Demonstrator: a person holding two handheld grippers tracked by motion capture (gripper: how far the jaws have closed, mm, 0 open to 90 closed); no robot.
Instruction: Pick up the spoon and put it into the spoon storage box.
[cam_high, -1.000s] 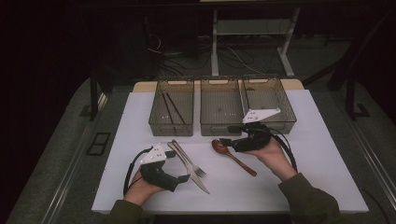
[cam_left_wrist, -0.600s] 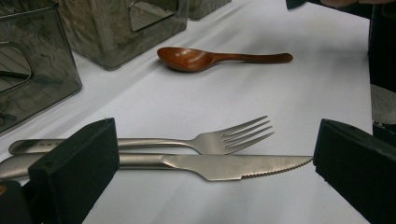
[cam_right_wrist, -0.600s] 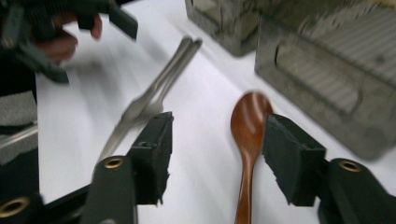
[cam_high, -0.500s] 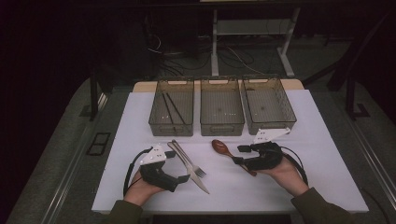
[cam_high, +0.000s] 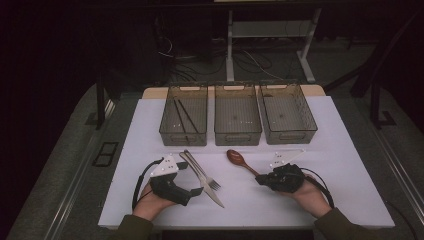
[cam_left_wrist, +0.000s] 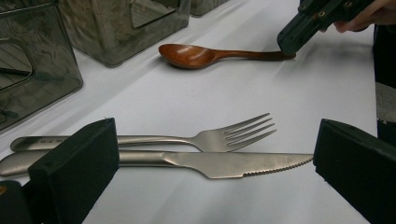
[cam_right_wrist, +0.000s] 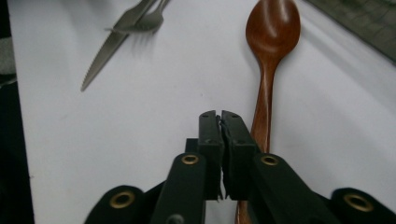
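Observation:
A brown wooden spoon (cam_high: 236, 158) (cam_left_wrist: 191, 55) (cam_right_wrist: 273, 28) lies on the white table top (cam_high: 340, 200). My right gripper (cam_high: 260, 179) (cam_right_wrist: 220, 116) rests low at the spoon's handle end. Its jaws have just been closing and now stand shut with nothing between them; the handle runs beside and under the right jaw. A steel fork (cam_high: 200, 172) (cam_left_wrist: 233, 133) and knife (cam_high: 210, 190) (cam_left_wrist: 224, 163) lie side by side at the left. My left gripper (cam_high: 192, 179) (cam_left_wrist: 215, 140) is open next to them, a jaw on either side of the pair, touching neither.
Three clear plastic bins stand in a row at the back: the left bin (cam_high: 182, 137) holds dark chopsticks (cam_high: 181, 116), the middle bin (cam_high: 237, 136) and right bin (cam_high: 290, 135) look bare. The table's front edge is just below both hands.
My right gripper came back from beside the right bin, down toward the front of the table, to the spoon's handle end. The left gripper, fork and knife stayed where they were.

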